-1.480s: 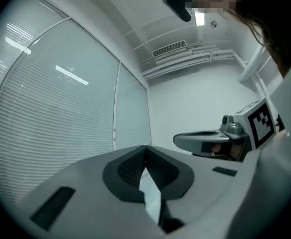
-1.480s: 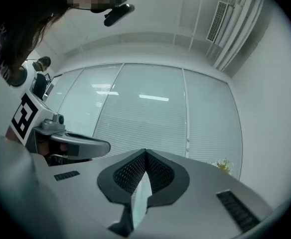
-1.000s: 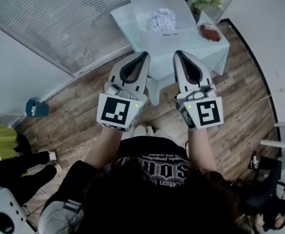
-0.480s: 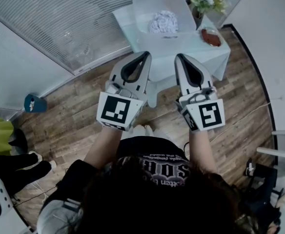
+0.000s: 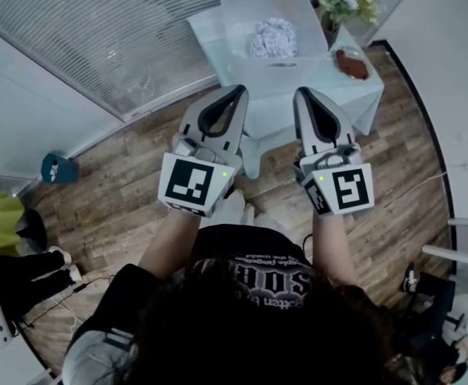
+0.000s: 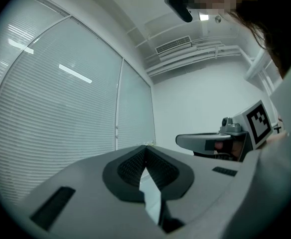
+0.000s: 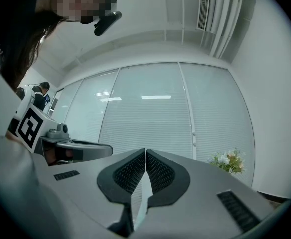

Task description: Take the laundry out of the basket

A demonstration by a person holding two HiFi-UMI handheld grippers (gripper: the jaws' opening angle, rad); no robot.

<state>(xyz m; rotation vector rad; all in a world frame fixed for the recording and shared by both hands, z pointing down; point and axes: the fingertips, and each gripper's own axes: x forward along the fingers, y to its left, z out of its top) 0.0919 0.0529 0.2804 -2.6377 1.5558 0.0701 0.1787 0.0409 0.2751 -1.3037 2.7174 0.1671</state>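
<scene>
Right gripper edged right, left gripper closed, one basket, one laundry bundle

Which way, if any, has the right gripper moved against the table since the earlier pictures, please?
No, hardly: the right gripper keeps the same spot before the table's near edge.

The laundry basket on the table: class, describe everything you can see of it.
The basket is a translucent white tub, apparently plastic, roughly rectangular with rounded corners and a handle slot in its near and far walls. It stands upright and open-topped on the pale table. A crumpled white bundle of laundry lies inside on its floor.
</scene>
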